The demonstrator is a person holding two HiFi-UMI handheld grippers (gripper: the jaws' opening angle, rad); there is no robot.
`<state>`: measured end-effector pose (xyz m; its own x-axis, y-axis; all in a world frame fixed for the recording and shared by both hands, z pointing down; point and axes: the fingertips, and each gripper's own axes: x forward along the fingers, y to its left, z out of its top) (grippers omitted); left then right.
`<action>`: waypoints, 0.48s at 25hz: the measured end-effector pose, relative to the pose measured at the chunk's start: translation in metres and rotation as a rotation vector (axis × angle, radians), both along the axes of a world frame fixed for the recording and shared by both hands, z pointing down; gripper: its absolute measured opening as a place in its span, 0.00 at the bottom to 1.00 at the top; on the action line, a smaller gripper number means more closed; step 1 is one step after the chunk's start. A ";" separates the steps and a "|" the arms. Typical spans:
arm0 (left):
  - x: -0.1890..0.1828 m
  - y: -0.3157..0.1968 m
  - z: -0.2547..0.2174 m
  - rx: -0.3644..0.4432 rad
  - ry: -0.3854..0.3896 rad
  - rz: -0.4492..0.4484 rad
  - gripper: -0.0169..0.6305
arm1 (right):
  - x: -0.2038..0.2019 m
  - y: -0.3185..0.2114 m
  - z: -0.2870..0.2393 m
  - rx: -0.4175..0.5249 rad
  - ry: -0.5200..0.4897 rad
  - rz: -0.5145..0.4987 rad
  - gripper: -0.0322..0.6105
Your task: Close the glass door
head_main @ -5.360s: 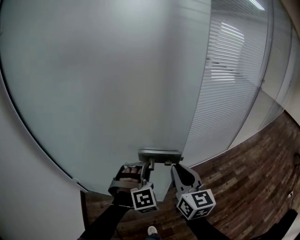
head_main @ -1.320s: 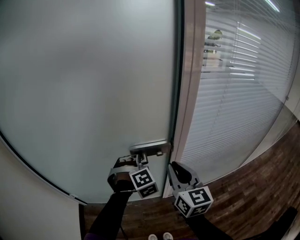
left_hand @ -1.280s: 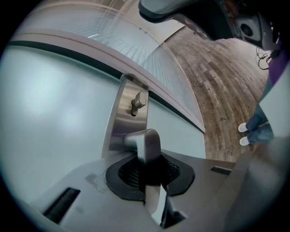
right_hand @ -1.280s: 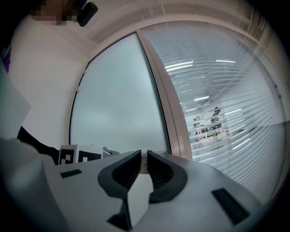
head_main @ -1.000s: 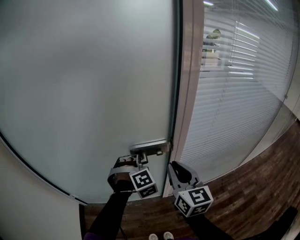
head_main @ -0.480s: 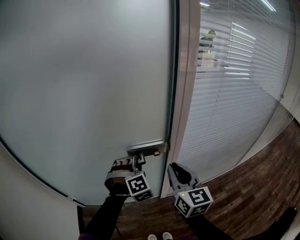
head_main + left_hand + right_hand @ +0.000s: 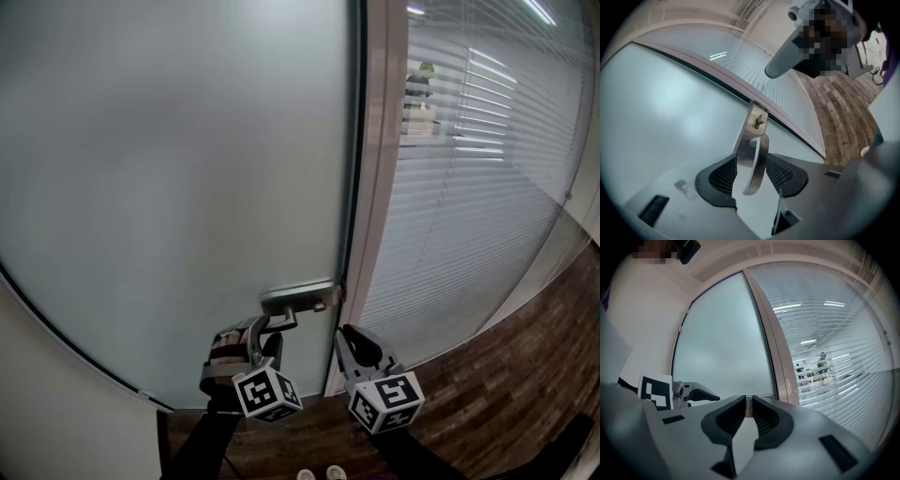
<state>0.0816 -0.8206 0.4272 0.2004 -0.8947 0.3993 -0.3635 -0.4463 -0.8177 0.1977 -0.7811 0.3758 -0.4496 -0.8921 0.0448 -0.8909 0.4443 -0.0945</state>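
Observation:
The frosted glass door (image 7: 187, 169) stands against its frame (image 7: 375, 187). Its metal lever handle (image 7: 298, 297) sits at the door's right edge. My left gripper (image 7: 267, 330) is just below the handle, and its jaws are opening. In the left gripper view the lever (image 7: 757, 150) still lies between the pads of my left gripper (image 7: 751, 165), with a gap on each side. My right gripper (image 7: 352, 339) hovers to the right of the handle, near the frame. In the right gripper view the jaws of my right gripper (image 7: 751, 403) are nearly together with nothing between them.
A glass wall with horizontal blinds (image 7: 469, 187) runs to the right of the frame. Dark wooden floor (image 7: 506, 375) lies below it. A plain wall (image 7: 56, 394) borders the door at lower left. The person's shoes (image 7: 314, 473) show at the bottom edge.
The door swung shut against its frame. Over the last second my left gripper let go of the lever, spread its jaws and drew back down-left. The right gripper stayed put.

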 end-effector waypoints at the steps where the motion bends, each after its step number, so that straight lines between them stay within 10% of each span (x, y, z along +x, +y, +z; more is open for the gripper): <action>1: -0.001 0.006 -0.008 0.024 0.031 0.001 0.29 | -0.002 0.000 -0.001 0.001 0.001 -0.006 0.11; 7: -0.003 0.034 -0.055 0.150 0.306 0.005 0.29 | -0.015 0.004 -0.001 -0.002 -0.005 -0.033 0.11; 12: -0.017 0.040 -0.065 0.132 0.734 -0.107 0.29 | -0.023 0.006 0.005 -0.014 -0.014 -0.049 0.11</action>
<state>0.0643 -0.7801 0.3618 0.2827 -0.9554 0.0851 -0.8716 -0.2929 -0.3930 0.1748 -0.7750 0.3805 -0.4930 -0.8685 0.0509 -0.8669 0.4855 -0.1130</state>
